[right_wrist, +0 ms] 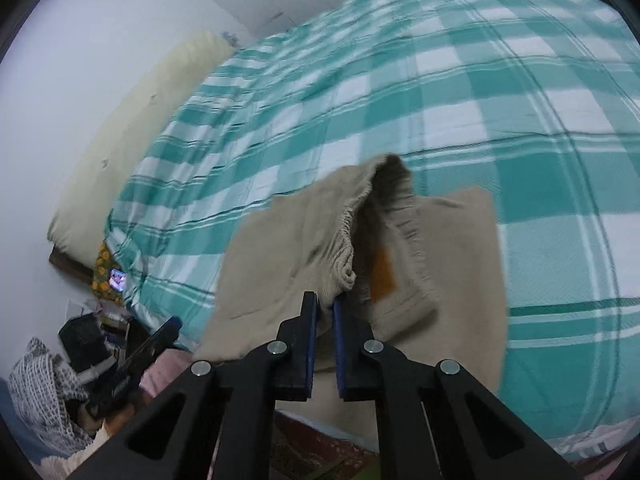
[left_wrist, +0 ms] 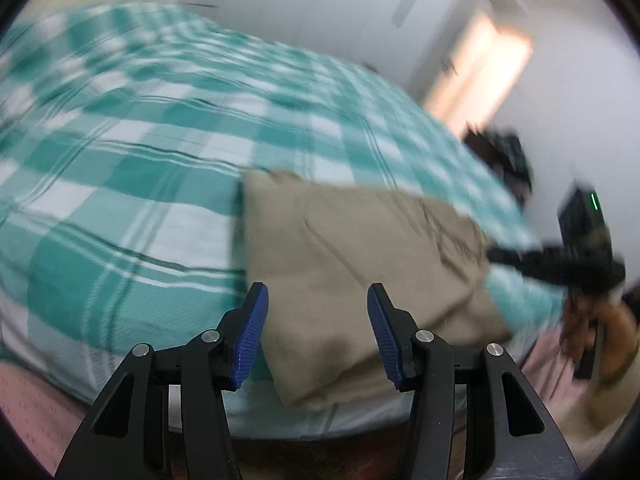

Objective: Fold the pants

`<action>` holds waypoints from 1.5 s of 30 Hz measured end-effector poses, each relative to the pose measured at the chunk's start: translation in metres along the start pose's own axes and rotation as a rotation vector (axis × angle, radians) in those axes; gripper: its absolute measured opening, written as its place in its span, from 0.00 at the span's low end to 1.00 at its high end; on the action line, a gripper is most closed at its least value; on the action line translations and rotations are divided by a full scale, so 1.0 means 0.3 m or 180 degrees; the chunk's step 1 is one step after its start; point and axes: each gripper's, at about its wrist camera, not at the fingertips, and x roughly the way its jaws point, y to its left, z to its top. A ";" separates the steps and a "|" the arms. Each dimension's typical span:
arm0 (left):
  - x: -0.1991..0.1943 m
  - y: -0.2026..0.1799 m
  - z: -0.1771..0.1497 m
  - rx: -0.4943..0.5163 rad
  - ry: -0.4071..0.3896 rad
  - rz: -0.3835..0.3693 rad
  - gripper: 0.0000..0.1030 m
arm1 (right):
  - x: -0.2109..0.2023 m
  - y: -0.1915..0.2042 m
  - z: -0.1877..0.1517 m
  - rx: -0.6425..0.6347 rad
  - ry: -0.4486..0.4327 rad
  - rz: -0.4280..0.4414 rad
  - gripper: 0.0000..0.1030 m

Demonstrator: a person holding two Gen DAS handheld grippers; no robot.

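Note:
Beige pants point(left_wrist: 340, 248) lie folded on a teal and white checked bed cover point(left_wrist: 140, 140) near the bed's front edge. My left gripper point(left_wrist: 318, 300) is open and empty, just above the pants' near edge. My right gripper point(right_wrist: 326, 304) is shut on the pants' elastic waistband point(right_wrist: 348, 236) and lifts it, so the waist gapes and an orange label point(right_wrist: 382, 276) shows inside. The rest of the pants point(right_wrist: 460, 264) lies flat on the cover point(right_wrist: 520, 100). The right gripper also shows in the left wrist view point(left_wrist: 520, 258) at the pants' right edge.
A cream pillow point(right_wrist: 132, 136) lies along the bed's far left side. Clutter and a knitted cloth point(right_wrist: 40, 392) sit on the floor at left. White wardrobe doors point(left_wrist: 360, 8) and a lit doorway point(left_wrist: 480, 68) stand behind the bed. Pink fabric point(left_wrist: 24, 400) lies at the front edge.

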 end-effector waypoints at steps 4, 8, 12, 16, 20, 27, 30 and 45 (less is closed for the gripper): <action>0.121 -0.044 -0.032 0.0262 0.0391 0.0225 0.39 | 0.081 -0.105 -0.023 0.0258 0.0231 -0.0001 0.09; 0.116 -0.044 -0.020 0.0223 0.0363 0.0139 0.39 | 0.002 -0.127 -0.028 0.0407 0.0065 0.0125 0.45; 0.123 -0.043 -0.018 0.0218 0.0358 0.0115 0.40 | 0.022 -0.167 -0.042 0.0570 0.0278 0.0277 0.49; 0.127 -0.045 -0.025 0.0208 0.0352 0.0104 0.40 | 0.112 -0.178 -0.025 0.0602 0.0347 0.0238 0.49; 0.131 -0.042 -0.030 0.0210 0.0346 0.0092 0.40 | 0.148 -0.211 0.004 0.0775 0.0286 0.0318 0.51; 0.015 0.054 0.022 -0.0323 0.0112 -0.0186 0.53 | 0.079 -0.049 0.057 0.0111 0.0215 0.0207 0.21; -0.097 0.088 0.046 -0.0278 -0.0072 -0.0259 0.64 | 0.023 0.025 0.089 0.0153 0.0042 0.0393 0.20; 0.034 -0.048 -0.055 0.0378 0.0489 0.0308 0.69 | -0.178 0.308 0.162 0.0136 -0.0322 0.1187 0.20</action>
